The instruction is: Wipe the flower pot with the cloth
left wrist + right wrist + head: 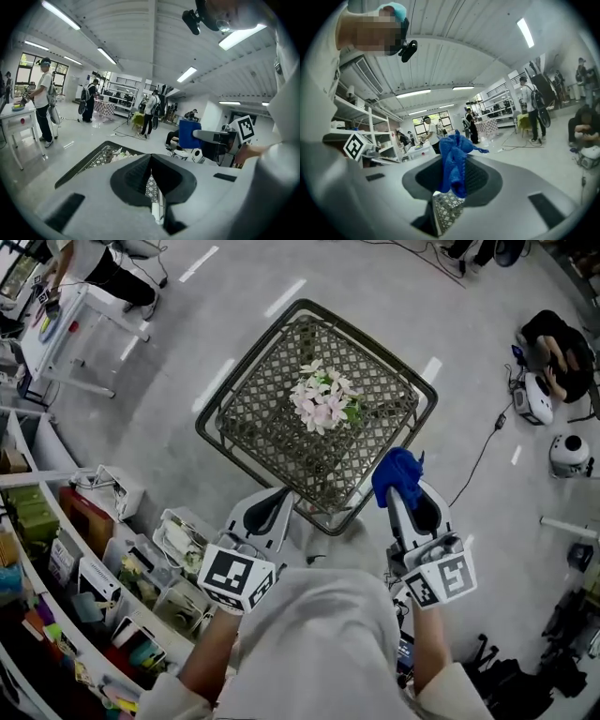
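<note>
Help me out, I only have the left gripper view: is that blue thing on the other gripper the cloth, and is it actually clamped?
Observer: Yes. The right gripper view shows the right tongs shut on a bunched blue cloth.
Operator: Is it touching the pot?
Observer: No. In the head view the cloth sits at the near rim of the mesh table, apart from the flower pot at the table's centre.

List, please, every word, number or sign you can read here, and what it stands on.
No text can be read.
Left marker cube: black-and-white square pattern, no letters.
Right marker cube: the same kind of pattern, no letters.
Shelf boxes: any print is too small to read.
</note>
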Available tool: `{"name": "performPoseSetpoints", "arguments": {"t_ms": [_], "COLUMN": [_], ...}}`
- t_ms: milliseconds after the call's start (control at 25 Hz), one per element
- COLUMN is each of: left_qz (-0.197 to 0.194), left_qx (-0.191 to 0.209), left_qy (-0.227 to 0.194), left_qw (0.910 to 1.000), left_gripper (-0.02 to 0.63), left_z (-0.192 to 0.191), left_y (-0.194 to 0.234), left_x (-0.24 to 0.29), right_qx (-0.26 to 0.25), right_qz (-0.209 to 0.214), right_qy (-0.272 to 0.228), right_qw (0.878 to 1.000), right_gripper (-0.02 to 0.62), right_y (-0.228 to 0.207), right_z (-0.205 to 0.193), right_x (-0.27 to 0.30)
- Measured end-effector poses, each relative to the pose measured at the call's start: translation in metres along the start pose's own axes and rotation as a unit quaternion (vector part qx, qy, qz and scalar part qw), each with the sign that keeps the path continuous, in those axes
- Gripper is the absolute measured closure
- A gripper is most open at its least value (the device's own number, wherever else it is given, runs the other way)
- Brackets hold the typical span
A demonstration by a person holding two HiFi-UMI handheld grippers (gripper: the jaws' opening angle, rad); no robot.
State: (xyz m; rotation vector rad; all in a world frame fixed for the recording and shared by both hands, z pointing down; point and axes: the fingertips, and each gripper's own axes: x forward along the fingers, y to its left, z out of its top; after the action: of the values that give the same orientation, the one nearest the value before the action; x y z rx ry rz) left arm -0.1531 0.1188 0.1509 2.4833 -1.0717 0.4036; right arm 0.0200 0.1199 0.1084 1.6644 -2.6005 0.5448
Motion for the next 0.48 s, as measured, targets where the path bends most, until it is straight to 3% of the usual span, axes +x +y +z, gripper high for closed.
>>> {"name": "performPoseSetpoints", "arguments": {"t_ms": [120,320,480], "left_qz": [-0.001,0.011,-0.022], "left_qx": [-0.007,-0.007,-0.026], "left_qy": [0.005,0.021,0.011], "left_qw": [1.0000,0.9997,0.9994], "left_gripper": [0.583,0.583,0.583], "left_z": [0.003,0.002,-0.009], "left_y": [0.005,0.004,-0.015], "left_x": [0.031,0.063,0.097], "right_qx": [-0.002,0.004,0.014], "right_qz": [-0.025,-0.012,-0.005], "right_qy": [0.003,0.000,0.018], "right_qw": [1.000,1.000,1.000], "right_gripper": [0.482,0.482,0.482], "right_y": [-0.027,-0.053,-0.084], "right_z": [-0.003,-0.019,-0.045], "right_x": [0.009,0.024,0.035]}}
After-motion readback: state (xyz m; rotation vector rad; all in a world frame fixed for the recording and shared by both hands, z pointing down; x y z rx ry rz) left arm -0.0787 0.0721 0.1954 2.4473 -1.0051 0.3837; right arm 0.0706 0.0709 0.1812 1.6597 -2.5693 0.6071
